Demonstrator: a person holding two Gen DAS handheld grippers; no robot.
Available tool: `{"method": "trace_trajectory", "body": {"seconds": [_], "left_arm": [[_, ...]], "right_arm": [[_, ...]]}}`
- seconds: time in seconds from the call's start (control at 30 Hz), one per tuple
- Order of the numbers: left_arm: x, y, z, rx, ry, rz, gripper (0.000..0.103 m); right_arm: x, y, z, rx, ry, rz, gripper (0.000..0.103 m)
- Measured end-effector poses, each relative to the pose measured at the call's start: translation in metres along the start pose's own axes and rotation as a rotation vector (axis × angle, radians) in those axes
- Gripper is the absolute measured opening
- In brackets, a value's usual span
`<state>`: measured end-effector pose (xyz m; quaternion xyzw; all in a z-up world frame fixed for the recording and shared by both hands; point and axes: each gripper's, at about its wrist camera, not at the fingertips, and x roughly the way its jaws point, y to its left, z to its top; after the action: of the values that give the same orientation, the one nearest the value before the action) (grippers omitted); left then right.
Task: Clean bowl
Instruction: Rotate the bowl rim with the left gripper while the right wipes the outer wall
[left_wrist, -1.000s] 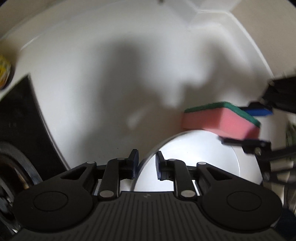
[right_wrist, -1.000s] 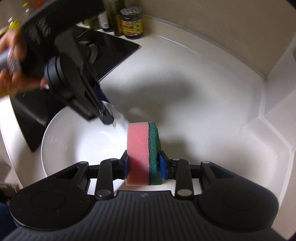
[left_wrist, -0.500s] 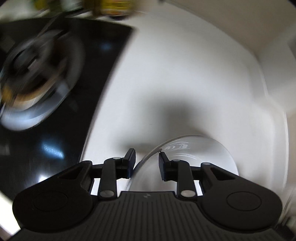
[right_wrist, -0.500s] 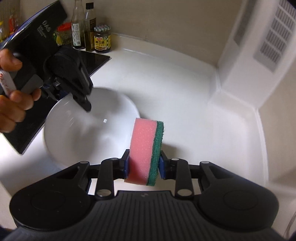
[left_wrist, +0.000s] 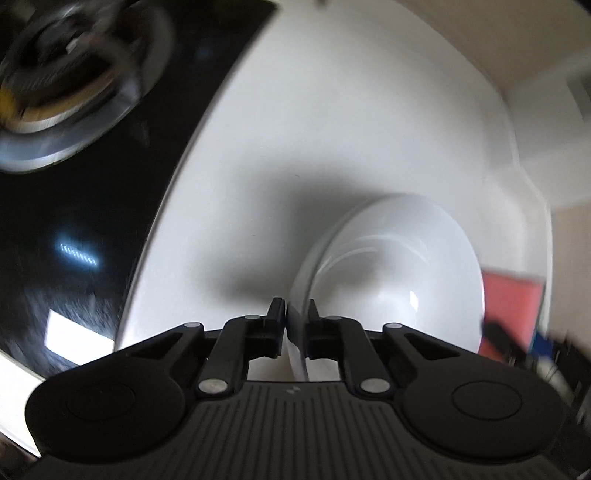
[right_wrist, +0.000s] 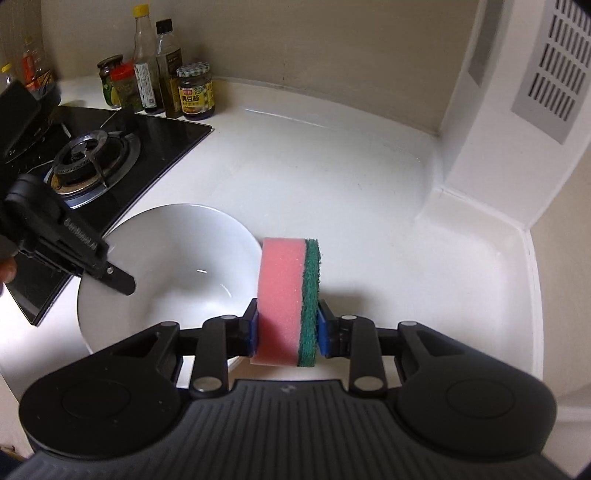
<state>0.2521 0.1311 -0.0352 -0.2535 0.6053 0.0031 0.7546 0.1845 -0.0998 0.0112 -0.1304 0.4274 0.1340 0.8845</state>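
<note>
Bowl (right_wrist: 162, 273): white, on the surface beside the black hob's (right_wrist: 155, 147) edge; left gripper (left_wrist: 294, 314) fingers just closed, apparently pinching its rim (blurred); right gripper (right_wrist: 287, 325) fingers clamp the sponge (right_wrist: 288, 299).

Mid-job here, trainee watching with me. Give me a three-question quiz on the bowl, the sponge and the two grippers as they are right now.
1. True or false: the right gripper holds the sponge with its green side on the right.
2. The left gripper is: A) open above the burner; B) clamped on the bowl rim; C) holding a jar.
3. Fill in: the sponge is ____ the bowl: inside, or beside and outside?

Key
1. True; pink foam faces left, towards the bowl.
2. B; its jaws have just been closing and now pinch the rim between the pads.
3. Beside and outside; it has not yet touched the inside.
</note>
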Motion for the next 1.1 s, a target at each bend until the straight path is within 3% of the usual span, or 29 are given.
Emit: {"method": "trace_trajectory", "body": {"seconds": [0.1, 0.2, 0.3, 0.4, 0.47, 0.63, 0.73, 0.8, 0.9, 1.1], "left_arm": [[0.001, -0.012, -0.02, -0.005, -0.071, 0.076, 0.008], [-0.001, -0.017, -0.03, -0.012, -0.084, 0.086, 0.009], [-0.003, -0.022, -0.039, -0.021, -0.071, 0.083, 0.009], [-0.003, -0.034, -0.052, 0.063, -0.042, 0.104, 0.009], [-0.003, -0.043, -0.057, 0.147, -0.005, 0.104, 0.009], [-0.006, -0.045, -0.053, 0.218, 0.064, 0.074, 0.013], [-0.009, -0.043, -0.052, 0.21, 0.081, 0.057, 0.015], [-0.01, -0.04, -0.051, 0.193, 0.09, 0.034, 0.016], [-0.011, -0.039, -0.051, 0.166, 0.1, 0.015, 0.015], [-0.01, -0.049, -0.063, 0.182, 0.1, 0.032, 0.013]], "right_arm": [[-0.013, 0.02, -0.022, 0.013, -0.021, -0.056, 0.026], [-0.03, 0.034, -0.045, 0.096, -0.038, -0.109, 0.026], [-0.042, 0.035, -0.058, 0.195, -0.038, -0.116, 0.026], [-0.047, 0.031, -0.064, 0.266, -0.037, -0.129, 0.026], [-0.044, 0.024, -0.061, 0.299, -0.032, -0.134, 0.026], [-0.025, -0.003, -0.038, 0.342, -0.004, -0.082, 0.026], [-0.012, -0.018, -0.021, 0.275, -0.017, -0.018, 0.026], [-0.012, -0.024, -0.015, 0.22, -0.022, -0.019, 0.026], [-0.023, -0.023, -0.014, 0.045, 0.003, -0.005, 0.026], [-0.053, 0.009, -0.032, -0.24, 0.106, 0.186, 0.025]]}}
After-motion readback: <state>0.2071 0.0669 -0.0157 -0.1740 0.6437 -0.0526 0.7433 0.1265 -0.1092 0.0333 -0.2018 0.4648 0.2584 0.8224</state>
